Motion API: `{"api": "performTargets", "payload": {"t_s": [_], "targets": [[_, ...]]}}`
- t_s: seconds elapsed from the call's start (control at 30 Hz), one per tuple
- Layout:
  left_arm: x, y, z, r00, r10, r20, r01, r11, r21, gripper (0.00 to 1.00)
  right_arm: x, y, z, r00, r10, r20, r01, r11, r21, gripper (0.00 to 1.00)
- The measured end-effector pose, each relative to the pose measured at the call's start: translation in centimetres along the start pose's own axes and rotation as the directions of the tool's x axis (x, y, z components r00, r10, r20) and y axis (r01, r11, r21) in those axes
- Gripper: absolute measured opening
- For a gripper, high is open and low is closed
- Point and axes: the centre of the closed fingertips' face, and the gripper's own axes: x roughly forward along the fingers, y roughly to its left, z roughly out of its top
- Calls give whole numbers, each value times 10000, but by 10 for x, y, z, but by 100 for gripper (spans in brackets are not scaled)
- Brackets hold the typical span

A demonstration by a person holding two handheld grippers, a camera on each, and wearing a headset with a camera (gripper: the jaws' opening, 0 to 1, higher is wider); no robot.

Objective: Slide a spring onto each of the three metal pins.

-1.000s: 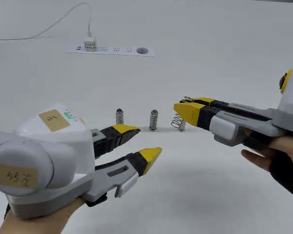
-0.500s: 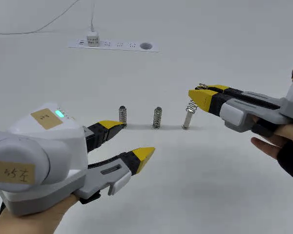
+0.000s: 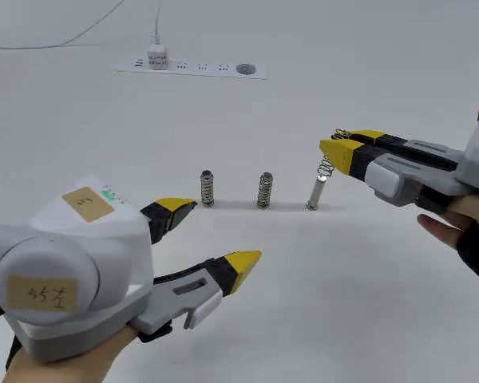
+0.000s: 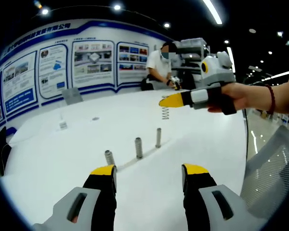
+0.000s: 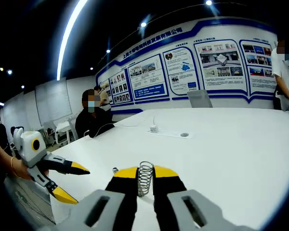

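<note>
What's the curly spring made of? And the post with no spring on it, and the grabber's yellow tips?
The spring looks like thin steel wire: silvery, glinting coils. The bare pin seems polished metal, smooth and shiny grey. The yellow fingertips of the left gripper look like matte plastic or rubber; the flat, dull colour leaves that open.

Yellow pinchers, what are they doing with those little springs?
A person is putting springs on three metal pins. The left spring and middle spring sit on theirs. The right gripper pinches the last spring just over the bare third pin, not slid down yet. The left gripper hangs open, holding nothing.
</note>
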Motion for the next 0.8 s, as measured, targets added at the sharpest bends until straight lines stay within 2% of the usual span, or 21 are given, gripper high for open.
{"api": "performTargets", "payload": {"t_s": [0.27,0.4,0.8], "targets": [[0,7,-4,9996,282,-65,-282,9996,-80,63,8,-13,-6,9993,-293,-210,288,9992,-260,12],[1,5,-6,9998,193,-86,-195,9995,-231,63,12,-18,-11,9986,-413,-332,402,9986,-348,12],[3,6,-7,9997,248,-82,-250,9995,-213,70,20,-32,-27,9950,-715,-692,698,9972,-268,12]]}}
